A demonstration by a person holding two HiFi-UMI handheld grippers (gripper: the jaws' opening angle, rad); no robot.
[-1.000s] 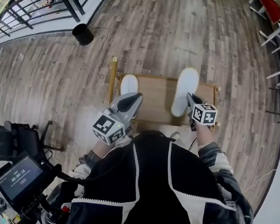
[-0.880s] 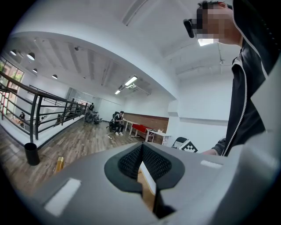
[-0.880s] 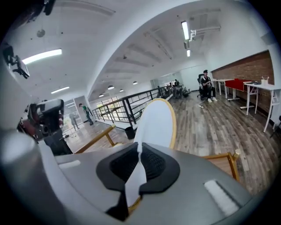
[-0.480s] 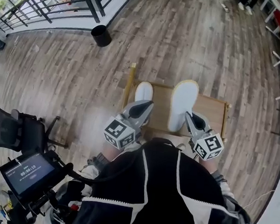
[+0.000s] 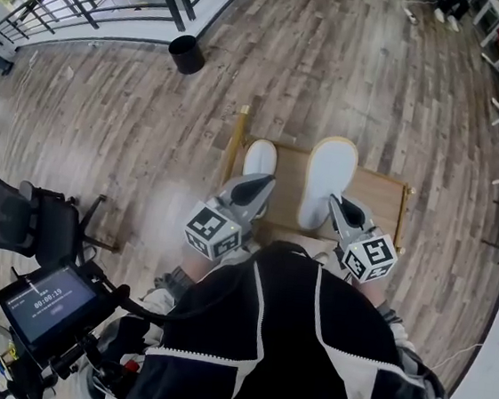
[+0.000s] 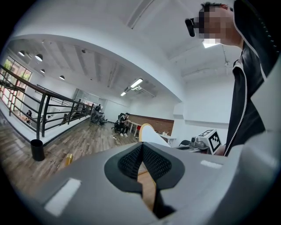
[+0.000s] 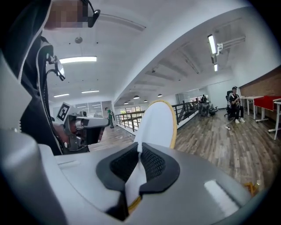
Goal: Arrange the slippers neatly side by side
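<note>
White, with a thin tan rim, the right slipper [image 5: 328,176] is the one in hand; the right gripper [image 7: 139,154] has its jaws clamped on the heel edge, white material filling the slit between the pads and a sliver of tan rim showing below. From that gripper's view the slipper stands up beyond the jaws against the room behind, so it looks lifted or tipped rather than lying flat; whether its toe touches the wood I cannot tell. A pinch at the heel makes sense, I judge: it leaves the whole length free to swing and line up. In the head view it sits over the middle of the low wooden table [image 5: 377,198], toe toward the far edge, heel toward the near edge.

The left slipper [image 5: 259,157] rests along the table's left edge, apart from its mate with bare wood between them, and roughly parallel to it; its heel end is covered by the left gripper [image 5: 260,185]. That gripper's jaws are closed together; its own view shows the pads meeting, with only a wood-coloured strip in the gap beneath and no slipper material that I can make out, so I take it as closed on nothing, perhaps waiting there to steady that slipper.

What remains, by my reading, is to set the right slipper down closer to the left, heels level.
</note>
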